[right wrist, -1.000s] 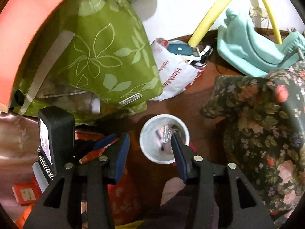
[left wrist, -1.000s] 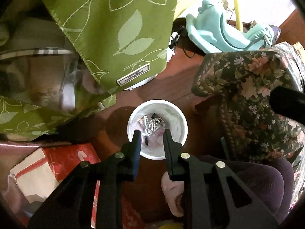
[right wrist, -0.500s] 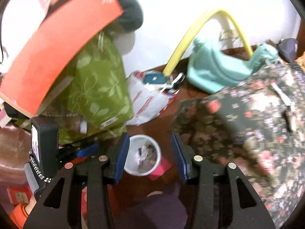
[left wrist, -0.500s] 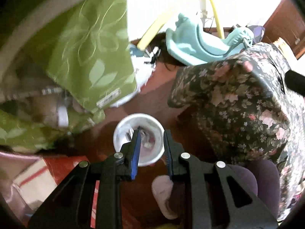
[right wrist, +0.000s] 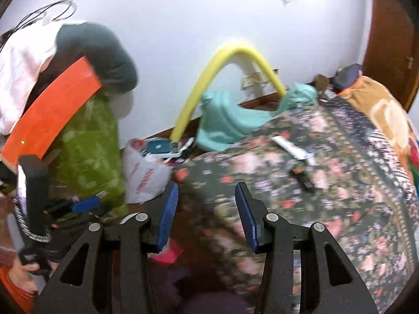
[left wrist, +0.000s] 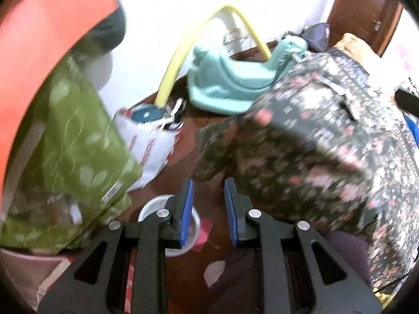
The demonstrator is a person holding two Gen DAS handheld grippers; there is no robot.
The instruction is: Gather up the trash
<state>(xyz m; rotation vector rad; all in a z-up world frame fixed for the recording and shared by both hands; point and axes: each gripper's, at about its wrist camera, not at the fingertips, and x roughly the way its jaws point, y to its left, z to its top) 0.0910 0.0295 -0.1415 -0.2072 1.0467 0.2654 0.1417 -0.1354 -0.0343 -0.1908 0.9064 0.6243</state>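
The wooden floor (left wrist: 188, 162) carries a white cup (left wrist: 195, 231) just below the left jaws, with a pink scrap (left wrist: 205, 233) beside it. A white plastic bag (left wrist: 152, 146) lies ahead-left. The floral-covered bed (right wrist: 327, 183), ahead-right of the right jaws, carries a white tube (right wrist: 289, 146) and a dark object (right wrist: 303, 178).

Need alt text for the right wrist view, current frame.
The open, empty right gripper points at the near edge of a floral-covered bed, where a white tube and a small dark object lie. Behind stand a white plastic bag, green cloth and teal seat; the picture is motion-blurred.

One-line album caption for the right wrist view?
Open right gripper above a floral bedspread, yellow foam tube arching behind.
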